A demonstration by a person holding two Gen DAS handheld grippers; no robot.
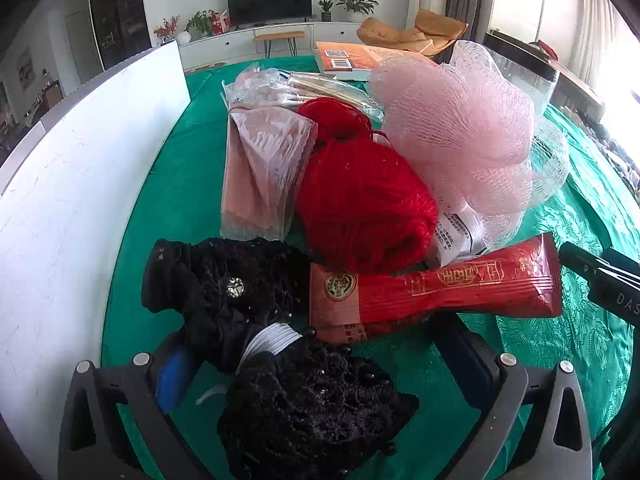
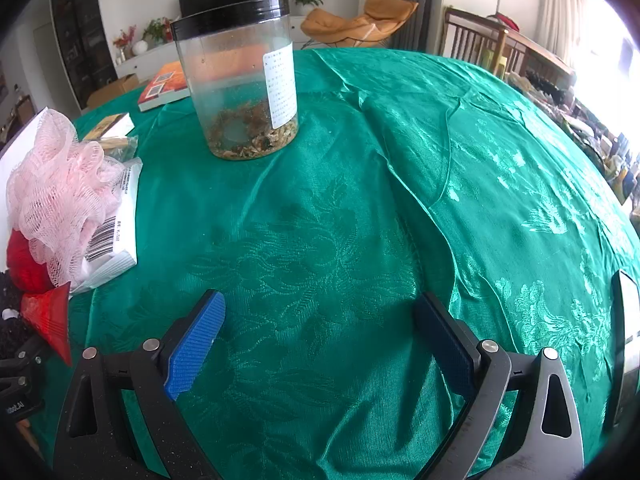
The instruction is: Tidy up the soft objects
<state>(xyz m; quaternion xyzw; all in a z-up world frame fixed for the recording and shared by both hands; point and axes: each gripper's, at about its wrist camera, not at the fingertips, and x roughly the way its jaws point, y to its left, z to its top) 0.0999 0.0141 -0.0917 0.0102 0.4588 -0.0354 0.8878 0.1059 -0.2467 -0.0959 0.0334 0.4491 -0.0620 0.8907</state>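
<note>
A pile of soft things lies on the green tablecloth [image 1: 160, 200]. A black lace hair net with a white elastic band [image 1: 280, 360] lies between my left gripper's [image 1: 320, 344] open jaws, nearest the camera. Behind it are a red yarn ball [image 1: 360, 200], a pink mesh bath sponge [image 1: 460, 132], a pink cloth in a clear bag [image 1: 260, 168] and a red sachet [image 1: 440, 292]. My right gripper [image 2: 320, 332] is open and empty over bare cloth. The sponge [image 2: 52, 184] and yarn [image 2: 24, 264] show at its far left.
A white board [image 1: 80, 200] stands along the left side. A clear jar with a black lid [image 2: 240, 80] stands at the back, an orange book [image 1: 360, 60] behind the pile. A white packet with a barcode [image 2: 112, 232] lies beside the sponge.
</note>
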